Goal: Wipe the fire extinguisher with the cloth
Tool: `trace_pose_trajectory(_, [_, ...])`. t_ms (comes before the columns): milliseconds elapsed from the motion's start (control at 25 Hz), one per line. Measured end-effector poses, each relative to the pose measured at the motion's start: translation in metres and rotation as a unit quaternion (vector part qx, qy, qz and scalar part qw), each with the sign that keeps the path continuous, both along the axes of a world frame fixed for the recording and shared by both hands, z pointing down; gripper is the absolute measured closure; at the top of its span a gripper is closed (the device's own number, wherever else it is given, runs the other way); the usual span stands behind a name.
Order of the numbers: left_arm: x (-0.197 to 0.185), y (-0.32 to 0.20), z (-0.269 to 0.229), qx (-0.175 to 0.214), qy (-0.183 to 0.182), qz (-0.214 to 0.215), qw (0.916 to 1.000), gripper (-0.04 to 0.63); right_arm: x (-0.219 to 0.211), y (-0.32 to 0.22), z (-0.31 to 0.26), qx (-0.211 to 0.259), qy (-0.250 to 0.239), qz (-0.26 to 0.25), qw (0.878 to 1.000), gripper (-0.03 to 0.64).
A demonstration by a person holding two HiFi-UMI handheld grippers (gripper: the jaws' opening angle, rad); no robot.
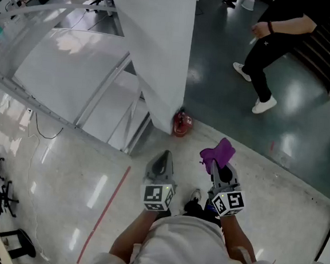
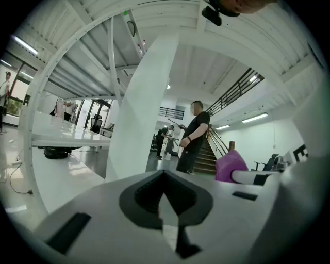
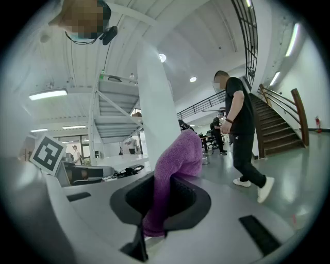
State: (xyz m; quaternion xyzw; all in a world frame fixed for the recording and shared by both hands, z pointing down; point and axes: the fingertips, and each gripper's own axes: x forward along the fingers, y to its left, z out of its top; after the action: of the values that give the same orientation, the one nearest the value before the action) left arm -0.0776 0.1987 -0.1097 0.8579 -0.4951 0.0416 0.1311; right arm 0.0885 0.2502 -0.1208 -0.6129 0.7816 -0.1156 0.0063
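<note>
A red fire extinguisher (image 1: 182, 124) stands on the floor at the foot of a white column (image 1: 161, 48). My right gripper (image 1: 215, 162) is shut on a purple cloth (image 1: 218, 153), which sticks out past its jaws; in the right gripper view the cloth (image 3: 175, 170) fills the gap between the jaws. My left gripper (image 1: 161, 160) is shut with nothing in it, and both grippers are held short of the extinguisher. From the left gripper view, the cloth (image 2: 230, 166) shows at the right, and the extinguisher is not visible.
A person in black (image 1: 277, 35) stands on the dark floor beyond the column, also visible as the person (image 3: 241, 129) near a staircase (image 3: 281, 124). White tables and frames (image 1: 73, 63) fill the left. A red line (image 1: 106, 209) runs along the pale floor.
</note>
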Motion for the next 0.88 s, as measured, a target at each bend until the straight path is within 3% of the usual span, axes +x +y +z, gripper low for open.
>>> trace_pose_trajectory(680, [0.021,-0.01,0.011,0.01,-0.023,0.023,0.9994,0.591,0.019,-0.015,0.012,0.011,0.019,-0.031,0.999,0.563])
trace_pose_trajectory(880, [0.044,-0.034,0.021,0.012,-0.037,0.005,0.9992,0.591,0.046,-0.037,0.028,0.002,0.041,-0.043,0.998,0.564])
